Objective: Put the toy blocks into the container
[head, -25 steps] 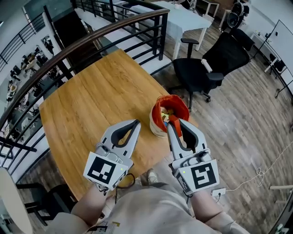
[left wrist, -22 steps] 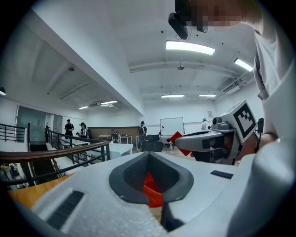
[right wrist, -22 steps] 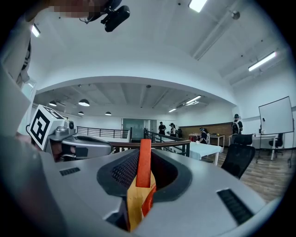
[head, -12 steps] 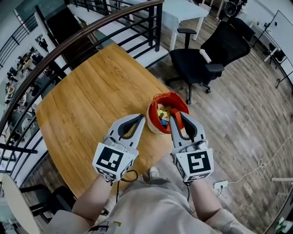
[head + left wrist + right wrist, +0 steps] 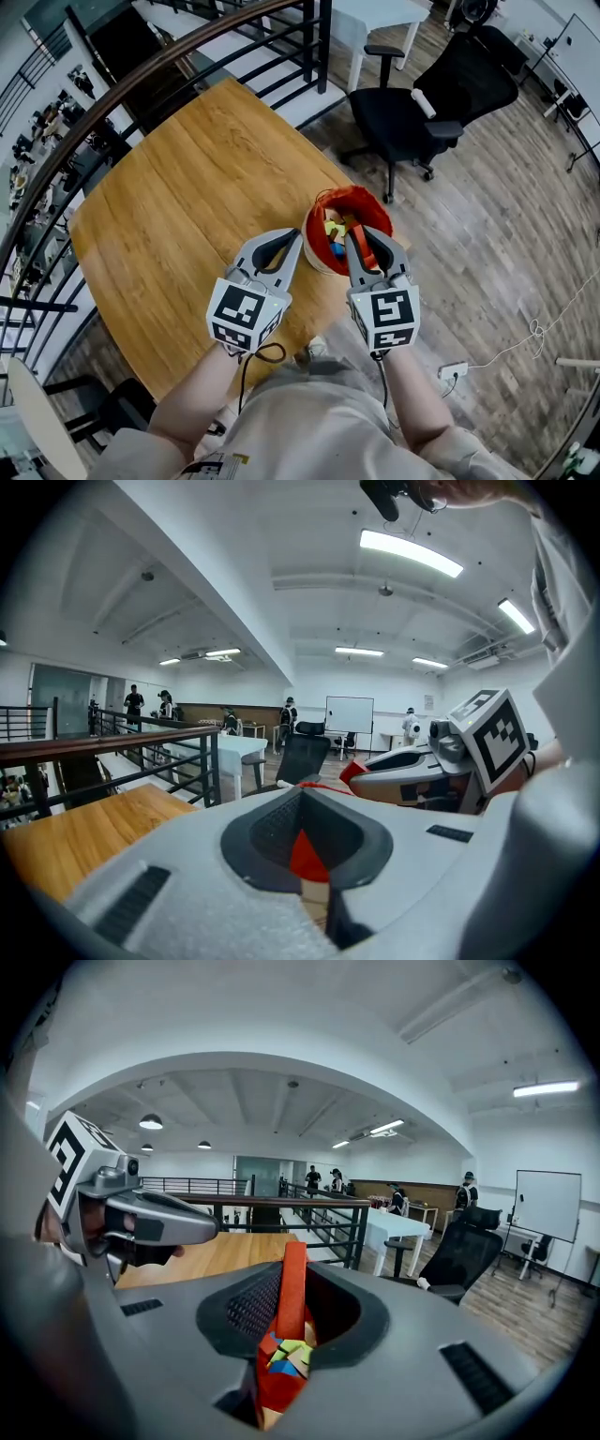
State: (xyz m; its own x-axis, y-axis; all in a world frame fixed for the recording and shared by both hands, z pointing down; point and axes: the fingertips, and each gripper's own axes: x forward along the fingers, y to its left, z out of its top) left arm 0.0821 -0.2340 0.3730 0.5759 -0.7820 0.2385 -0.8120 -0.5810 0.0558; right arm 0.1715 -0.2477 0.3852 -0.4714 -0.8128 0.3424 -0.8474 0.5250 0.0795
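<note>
Blocks [image 5: 334,231] lie inside the red container [image 5: 377,209], a little right of centre in the head view, at the near right edge of the wooden table [image 5: 178,187]. We see yellow, green and blue pieces in there; we could not get a count. No loose blocks show on the tabletop.

Right gripper [image 5: 352,234] is just below the container in the frame, jaws nearly together and pinching the container's orange strap [image 5: 292,1288]. In the right gripper view the strap runs upright through the jaw gap, with the container's red wall and the coloured blocks right under it. We can't tell whether the container rests on the table or is lifted off it.

Left gripper [image 5: 289,238] is beside the container's left side, tips pressed together with nothing between them. In the left gripper view only a red patch of the container shows through the hollow between the jaws. We can't tell whether the tips touch the container wall or sit just off it. Both grippers point toward the top of the frame, side by side, marker cubes toward the person.

Black office chair [image 5: 422,103] stands on the wood floor [image 5: 487,234] at upper right, well apart from the table. Dark railing [image 5: 141,84] curves along the table's far edge, upper left. White table [image 5: 375,14] is at top centre, and a thin cable [image 5: 539,333] lies on the floor at right.
</note>
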